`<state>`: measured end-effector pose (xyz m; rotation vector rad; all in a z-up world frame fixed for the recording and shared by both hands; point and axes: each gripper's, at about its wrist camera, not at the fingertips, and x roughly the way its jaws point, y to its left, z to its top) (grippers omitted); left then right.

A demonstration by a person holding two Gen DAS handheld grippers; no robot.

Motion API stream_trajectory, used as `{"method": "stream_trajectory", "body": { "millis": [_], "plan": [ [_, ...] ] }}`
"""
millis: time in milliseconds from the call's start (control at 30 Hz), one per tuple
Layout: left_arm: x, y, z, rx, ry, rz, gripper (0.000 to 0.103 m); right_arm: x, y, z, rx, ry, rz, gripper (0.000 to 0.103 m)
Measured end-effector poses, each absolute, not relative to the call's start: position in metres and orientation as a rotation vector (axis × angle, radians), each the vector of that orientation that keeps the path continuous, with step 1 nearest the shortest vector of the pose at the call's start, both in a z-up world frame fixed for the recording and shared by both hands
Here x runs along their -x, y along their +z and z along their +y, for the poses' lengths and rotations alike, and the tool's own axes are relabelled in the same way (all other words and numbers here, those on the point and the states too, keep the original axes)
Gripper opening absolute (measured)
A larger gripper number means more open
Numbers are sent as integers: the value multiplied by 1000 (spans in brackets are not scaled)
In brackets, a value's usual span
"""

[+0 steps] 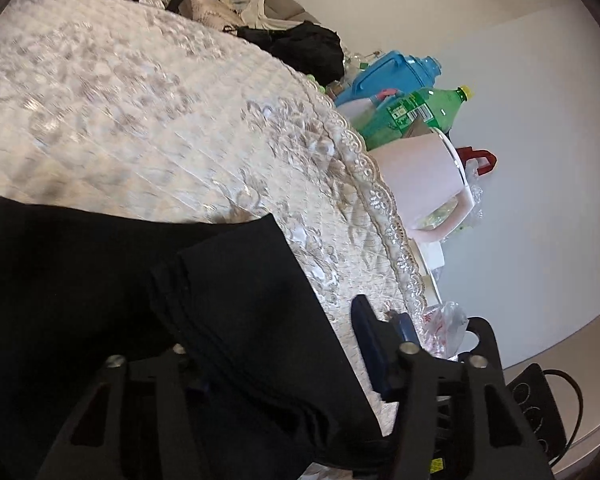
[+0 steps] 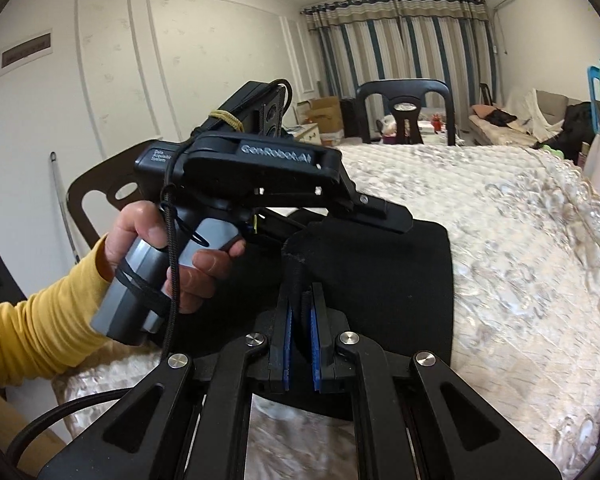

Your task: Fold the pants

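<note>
Two grippers are on the black pants (image 2: 380, 272), which lie folded on the embroidered cream tablecloth (image 2: 500, 240). My right gripper (image 2: 301, 304) is clenched on a raised fold of the dark cloth, and its blue pads (image 2: 314, 340) press that fold from both sides. At 10 o'clock from it in the right wrist view, my left hand (image 2: 172, 248), in a yellow sleeve (image 2: 32, 332), grips the handle of the left gripper (image 2: 396, 218), whose fingers reach over the far edge of the pants.

In the left wrist view the pants (image 1: 100, 300) fill the 7 o'clock part, and a folded edge runs between the left gripper's fingers; one finger (image 1: 370, 344) stands clear of the cloth, the other is hidden beneath it, so I cannot tell whether it grips. At 2 o'clock stand a green bottle (image 1: 432, 108) and a pink jug (image 1: 424, 184).
</note>
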<state>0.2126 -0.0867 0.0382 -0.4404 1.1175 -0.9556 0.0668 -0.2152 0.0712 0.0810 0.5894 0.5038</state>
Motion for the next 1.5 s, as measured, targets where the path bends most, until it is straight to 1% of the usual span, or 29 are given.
{"method": "stream_trajectory", "body": {
  "millis": [33,67,133,200,500,700,1067,1333,1400,1467,1500],
  "plan": [
    [-212,40,-83,435,-949,1109,45,-67,72,-212,-82,513,583,7],
    [-212,42,-79,431,-943,1101,41,-65,73,-210,-82,521,579,7],
    [-211,45,-71,423,-931,1085,19,-65,74,-202,-75,537,572,7],
    [-210,47,-60,422,-920,1065,13,-66,75,-194,-68,549,569,7],
    [-204,54,-10,453,-880,1013,13,-69,82,-165,-59,607,547,7],
    [-199,49,26,458,-836,1001,13,-70,79,-141,-73,665,558,7],
    [-192,36,74,472,-771,987,13,-84,58,-108,-129,763,644,7],
    [-198,17,83,437,-705,1039,13,-95,50,-100,-137,759,723,7],
    [-198,17,85,421,-684,1047,14,-97,47,-98,-143,754,752,8],
    [-198,16,88,414,-670,1049,19,-101,42,-100,-176,756,781,8],
    [-198,16,90,410,-660,1052,25,-104,39,-102,-199,756,798,8]
  ]
}}
